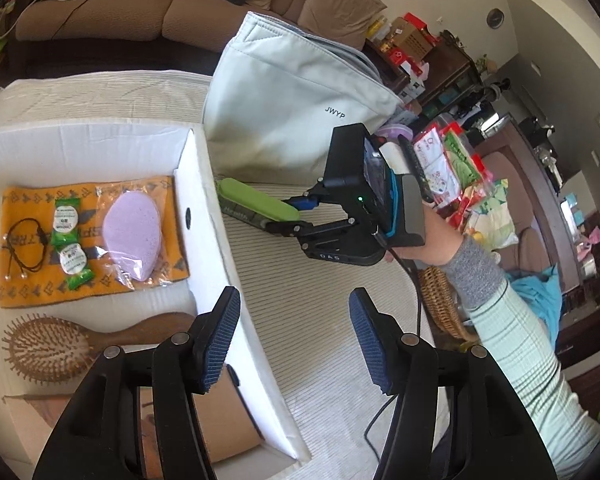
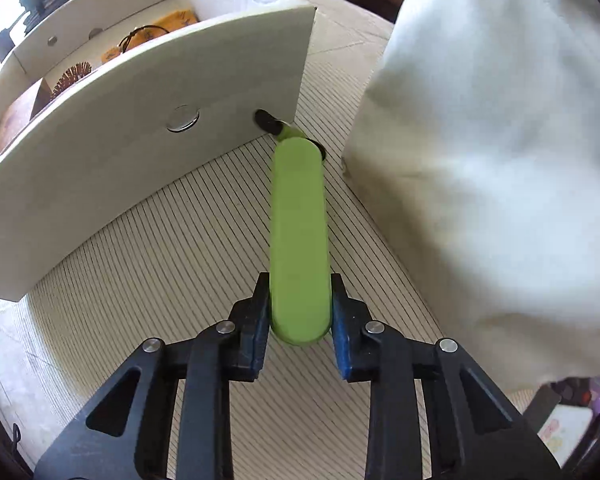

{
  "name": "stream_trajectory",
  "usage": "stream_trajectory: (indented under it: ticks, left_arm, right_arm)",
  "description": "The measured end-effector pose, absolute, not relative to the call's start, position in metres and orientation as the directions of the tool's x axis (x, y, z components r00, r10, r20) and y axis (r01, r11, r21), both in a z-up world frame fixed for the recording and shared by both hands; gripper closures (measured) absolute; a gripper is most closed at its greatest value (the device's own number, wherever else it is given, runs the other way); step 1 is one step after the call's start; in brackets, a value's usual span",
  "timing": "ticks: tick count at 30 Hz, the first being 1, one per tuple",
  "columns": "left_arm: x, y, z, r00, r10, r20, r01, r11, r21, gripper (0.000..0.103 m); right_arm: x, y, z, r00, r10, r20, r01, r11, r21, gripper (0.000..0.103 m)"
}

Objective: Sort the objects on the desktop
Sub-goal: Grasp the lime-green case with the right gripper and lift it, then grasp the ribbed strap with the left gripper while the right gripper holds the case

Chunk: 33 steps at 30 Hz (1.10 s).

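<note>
My right gripper (image 2: pixel 300 316) is shut on a long green case (image 2: pixel 298 236), holding it by one end above the striped mat. The far end of the case points at the white box wall (image 2: pixel 148 140). In the left wrist view the right gripper (image 1: pixel 294 216) and the green case (image 1: pixel 256 200) hover just right of the white box (image 1: pixel 204 216). My left gripper (image 1: pixel 294 340) is open and empty, over the box's right wall. Inside the box lie an orange cloth (image 1: pixel 24 296), a purple sponge in a bag (image 1: pixel 132 228), two green packets (image 1: pixel 66 216), a black cord (image 1: pixel 28 248) and a wooden hairbrush (image 1: pixel 48 348).
A pale blue-grey bag (image 1: pixel 292 96) stands on the mat behind the green case and also fills the right of the right wrist view (image 2: pixel 492 152). A wicker basket (image 1: pixel 440 300) sits off the mat's right edge. A brown sofa (image 1: pixel 140 4) lies beyond.
</note>
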<state>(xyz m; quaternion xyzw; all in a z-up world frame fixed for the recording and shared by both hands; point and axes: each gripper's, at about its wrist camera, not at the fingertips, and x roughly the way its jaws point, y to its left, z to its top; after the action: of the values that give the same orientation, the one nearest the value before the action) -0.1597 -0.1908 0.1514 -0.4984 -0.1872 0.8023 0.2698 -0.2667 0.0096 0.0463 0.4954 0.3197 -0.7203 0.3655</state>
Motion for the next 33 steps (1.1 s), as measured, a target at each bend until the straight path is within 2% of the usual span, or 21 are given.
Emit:
stream_trajectory:
  ticks: [3, 6, 16, 19, 23, 28, 33]
  left_arm:
    - [-0.147, -0.182, 0.152, -0.370, 0.658, -0.656, -0.216, -0.748, -0.628, 0.036]
    - [-0.129, -0.168, 0.154, -0.385, 0.710, -0.590, -0.199, -0.688, -0.698, 0.035]
    - [-0.078, -0.101, 0.117, -0.454, 0.824, -0.340, -0.028, -0.395, -0.918, 0.031]
    - [-0.069, -0.074, 0.100, -0.442, 0.848, -0.294, 0.016, -0.320, -0.947, 0.031]
    - [-0.060, -0.059, 0.068, -0.482, 0.863, -0.151, 0.119, -0.106, -0.987, 0.029]
    - [-0.042, -0.042, 0.039, -0.475, 0.879, -0.046, 0.236, 0.077, -0.969, 0.028]
    - [-0.014, -0.041, 0.034, -0.468, 0.882, 0.058, 0.290, 0.215, -0.933, 0.027]
  right_arm:
    - [-0.241, 0.033, 0.066, -0.248, -0.259, -0.934, 0.819, -0.571, -0.059, 0.078]
    - [-0.211, 0.061, 0.088, -0.264, -0.274, -0.925, 0.796, -0.604, -0.049, 0.078]
    - [-0.114, 0.116, 0.191, -0.315, -0.164, -0.935, 0.799, -0.577, -0.167, 0.078]
    - [-0.081, 0.120, 0.216, -0.314, -0.128, -0.941, 0.822, -0.533, -0.202, 0.078]
    - [-0.034, 0.118, 0.242, -0.328, -0.124, -0.937, 0.838, -0.497, -0.227, 0.078]
    - [0.017, 0.115, 0.259, -0.337, -0.135, -0.932, 0.857, -0.454, -0.244, 0.078]
    - [0.049, 0.105, 0.262, -0.400, -0.108, -0.910, 0.854, -0.403, -0.328, 0.078]
